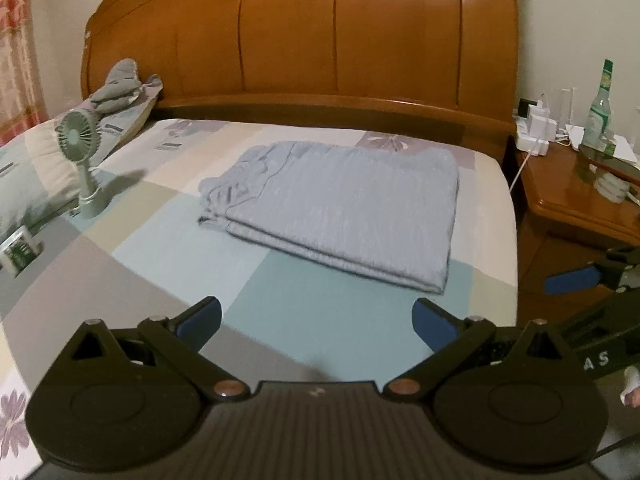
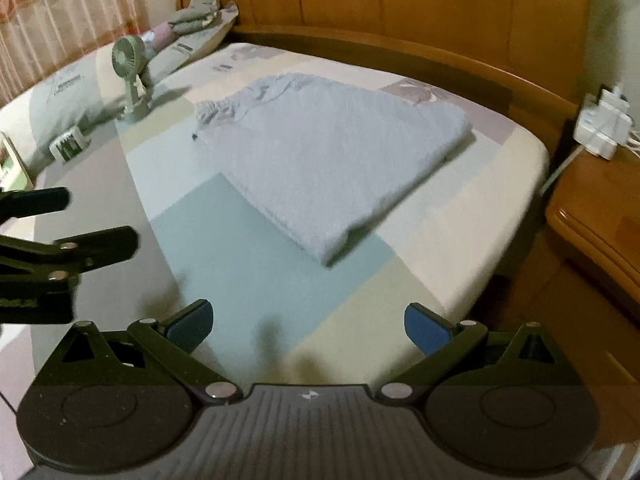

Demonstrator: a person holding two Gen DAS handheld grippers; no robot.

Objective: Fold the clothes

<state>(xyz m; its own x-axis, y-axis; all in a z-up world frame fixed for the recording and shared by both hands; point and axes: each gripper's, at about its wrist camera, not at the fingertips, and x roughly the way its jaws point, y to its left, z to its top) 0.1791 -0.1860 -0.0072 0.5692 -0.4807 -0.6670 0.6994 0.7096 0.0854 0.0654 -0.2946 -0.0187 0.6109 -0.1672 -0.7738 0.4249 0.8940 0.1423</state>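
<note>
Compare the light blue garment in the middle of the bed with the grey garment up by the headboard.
The light blue garment is folded into a flat, neat rectangle; the grey garment is a bunched, uneven heap. The light blue garment lies directly on the patchwork sheet mid-bed; the grey garment sits on a pillow against the headboard. The light blue one looks larger. Both are soft fabric, untouched by either tool.

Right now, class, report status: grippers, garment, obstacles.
Left gripper open, empty. Right gripper open, empty. Grey garment folded on bed. Fan off to the side.
</note>
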